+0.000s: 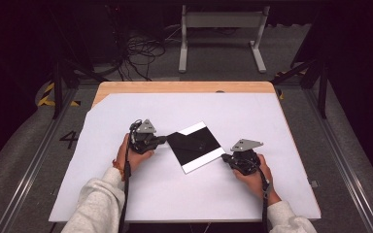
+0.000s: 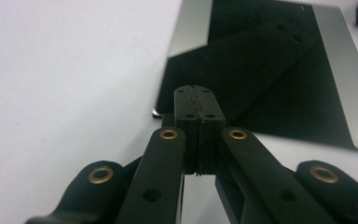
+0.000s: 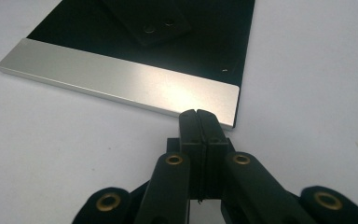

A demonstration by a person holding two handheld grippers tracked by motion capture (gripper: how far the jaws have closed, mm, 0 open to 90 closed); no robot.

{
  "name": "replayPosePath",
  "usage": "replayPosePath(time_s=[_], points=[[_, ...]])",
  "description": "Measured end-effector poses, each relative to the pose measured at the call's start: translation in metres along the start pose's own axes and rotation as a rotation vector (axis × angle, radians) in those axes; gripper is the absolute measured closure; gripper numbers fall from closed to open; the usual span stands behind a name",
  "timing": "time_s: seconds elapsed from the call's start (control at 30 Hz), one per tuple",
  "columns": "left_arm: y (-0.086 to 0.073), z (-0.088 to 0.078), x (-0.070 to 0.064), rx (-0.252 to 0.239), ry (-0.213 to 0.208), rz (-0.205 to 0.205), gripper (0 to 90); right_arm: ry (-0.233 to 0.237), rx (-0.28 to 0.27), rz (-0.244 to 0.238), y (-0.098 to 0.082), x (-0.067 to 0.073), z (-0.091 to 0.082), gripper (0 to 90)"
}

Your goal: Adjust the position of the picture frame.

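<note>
A flat square plate (image 1: 194,144) with a glossy black middle and a silver band along two opposite ends lies turned at an angle on the white sheet (image 1: 141,194). My left gripper (image 1: 164,140) is shut, with nothing between its jaws, and its tip sits at the plate's left corner. In the left gripper view the closed jaws (image 2: 195,91) stand over the near edge of the plate (image 2: 270,79). My right gripper (image 1: 225,158) is also shut and empty. Its tip (image 3: 197,114) rests by the corner of the plate's silver band (image 3: 135,84).
The sheet covers most of a wooden table, whose bare far edge (image 1: 175,87) shows at the back. Beyond it on the floor stand a white metal frame (image 1: 221,29) and a tangle of black cables (image 1: 141,53). Dark posts flank the table on both sides.
</note>
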State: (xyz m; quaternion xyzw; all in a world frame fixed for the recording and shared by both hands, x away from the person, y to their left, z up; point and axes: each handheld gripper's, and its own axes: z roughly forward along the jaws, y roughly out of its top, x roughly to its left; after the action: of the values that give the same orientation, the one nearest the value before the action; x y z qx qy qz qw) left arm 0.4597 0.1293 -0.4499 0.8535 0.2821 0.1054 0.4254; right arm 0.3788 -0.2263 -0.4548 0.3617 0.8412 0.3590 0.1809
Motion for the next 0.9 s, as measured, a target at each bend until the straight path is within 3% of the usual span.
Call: replayPosePath(time_s=[0.1,0.27,0.33,0.4,0.57,0.67,0.8,0.9], points=[[0.004,0.007,0.009,0.010,0.020,-0.020,90.0,-0.007,-0.004,-0.005,-0.001,0.001,0.000,90.0],[0.006,0.021,0.012,0.064,0.082,0.019,90.0,-0.021,-0.006,-0.011,-0.002,0.003,0.000,90.0],[0.003,0.024,0.016,0.062,0.068,-0.006,90.0,-0.021,-0.007,-0.011,-0.002,0.003,0.000,90.0],[0.003,0.025,0.017,0.062,0.080,-0.005,90.0,-0.018,-0.008,-0.008,-0.002,0.003,0.001,90.0],[0.009,0.030,0.023,0.069,0.053,-0.039,89.7,-0.019,-0.008,-0.003,-0.002,0.002,0.001,90.0],[0.012,0.035,0.021,0.080,0.046,-0.019,89.7,-0.019,-0.006,-0.007,-0.001,0.003,0.001,90.0],[0.015,0.036,0.024,0.083,-0.007,-0.041,90.0,-0.015,-0.005,0.001,-0.001,0.002,0.001,90.0],[0.017,0.037,0.020,0.112,-0.047,-0.012,90.0,-0.014,-0.010,0.007,-0.002,0.001,0.002,90.0]])
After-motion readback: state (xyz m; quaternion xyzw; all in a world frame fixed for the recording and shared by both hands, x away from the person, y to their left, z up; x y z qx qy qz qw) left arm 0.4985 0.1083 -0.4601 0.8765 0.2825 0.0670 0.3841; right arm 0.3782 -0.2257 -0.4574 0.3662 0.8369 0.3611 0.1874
